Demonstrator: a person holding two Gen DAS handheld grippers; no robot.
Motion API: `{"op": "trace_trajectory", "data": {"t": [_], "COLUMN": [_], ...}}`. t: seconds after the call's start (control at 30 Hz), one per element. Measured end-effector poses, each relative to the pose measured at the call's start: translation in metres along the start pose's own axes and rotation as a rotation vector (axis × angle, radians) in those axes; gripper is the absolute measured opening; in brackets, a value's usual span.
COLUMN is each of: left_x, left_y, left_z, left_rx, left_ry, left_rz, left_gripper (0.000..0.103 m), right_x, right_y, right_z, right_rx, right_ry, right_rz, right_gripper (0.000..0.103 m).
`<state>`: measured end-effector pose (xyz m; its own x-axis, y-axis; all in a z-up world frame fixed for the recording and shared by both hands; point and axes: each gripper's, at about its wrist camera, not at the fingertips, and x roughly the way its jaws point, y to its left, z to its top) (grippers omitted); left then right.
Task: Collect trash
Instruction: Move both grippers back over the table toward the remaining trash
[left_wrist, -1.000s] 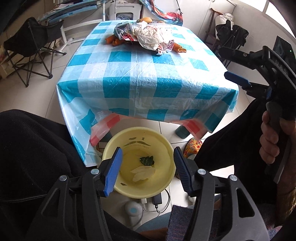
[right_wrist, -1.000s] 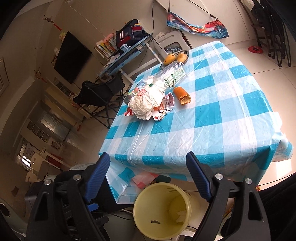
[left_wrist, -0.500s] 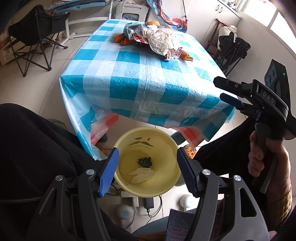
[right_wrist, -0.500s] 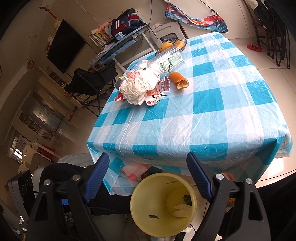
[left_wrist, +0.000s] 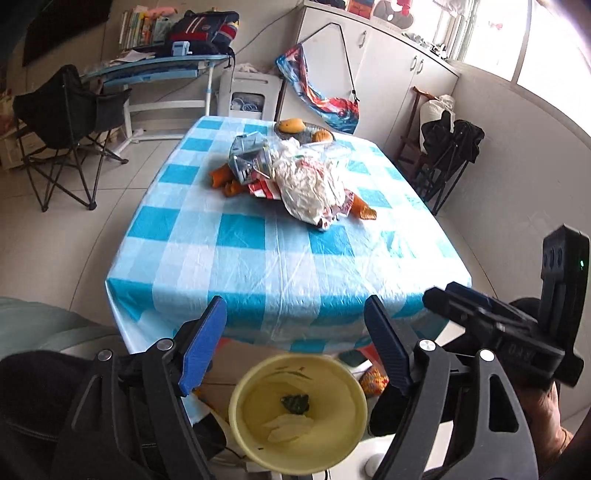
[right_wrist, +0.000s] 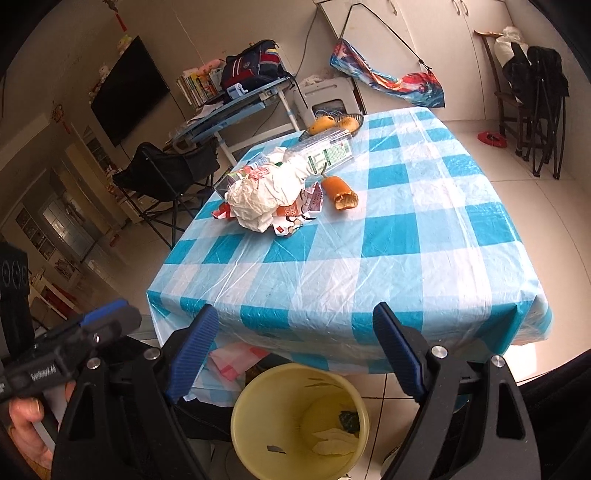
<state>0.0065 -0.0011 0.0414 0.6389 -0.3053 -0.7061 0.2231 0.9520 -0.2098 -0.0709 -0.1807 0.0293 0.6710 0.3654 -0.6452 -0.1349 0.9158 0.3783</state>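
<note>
I see pale floor tiles (left_wrist: 110, 192), white cabinets (left_wrist: 399, 74) under bright windows (left_wrist: 535, 48), a black folding chair (left_wrist: 62, 122), a blue desk (left_wrist: 159, 72), and a wall-mounted TV (right_wrist: 127, 90).

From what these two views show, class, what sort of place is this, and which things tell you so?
Most likely a lived-in home, a dining or living room. A table in a blue checked cloth holds food wrappers, a wall TV hangs beyond, and a yellow bin stands on the tiled floor.
</note>
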Motion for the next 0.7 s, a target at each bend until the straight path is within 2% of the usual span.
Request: {"op": "trace_trajectory", "data": {"t": [0.1, 0.27, 0.43, 0.7], "left_x": [0.011, 0.026, 0.029, 0.039], "left_y": [0.005, 0.007, 0.004, 0.003], "left_z": [0.008, 0.013, 0.012, 0.006], "left_rx": [-0.010, 0.006, 0.055, 0.070], "left_ry": [-0.037, -0.044, -0.075, -0.057], "left_rz": [0.020, 0.073, 0.122, 0.145], "left_gripper": [0.074, 0.074, 0.080, 0.084], "right_x": [0.009, 0.013, 0.021, 0.035], "right_y": [0.005, 0.010, 0.010, 0.010], "right_z": [-0.002, -0.003, -0.002, -0.005], "right_rx": [-0.026, -0.057, -0.059, -0.065], "right_ry": [0.011, -0.017, -0.011, 0.030], "right_rz": [-0.020, -0.063, -0.082, -0.094], "right_gripper": [0.083, 0.083, 0.084, 0.086]}}
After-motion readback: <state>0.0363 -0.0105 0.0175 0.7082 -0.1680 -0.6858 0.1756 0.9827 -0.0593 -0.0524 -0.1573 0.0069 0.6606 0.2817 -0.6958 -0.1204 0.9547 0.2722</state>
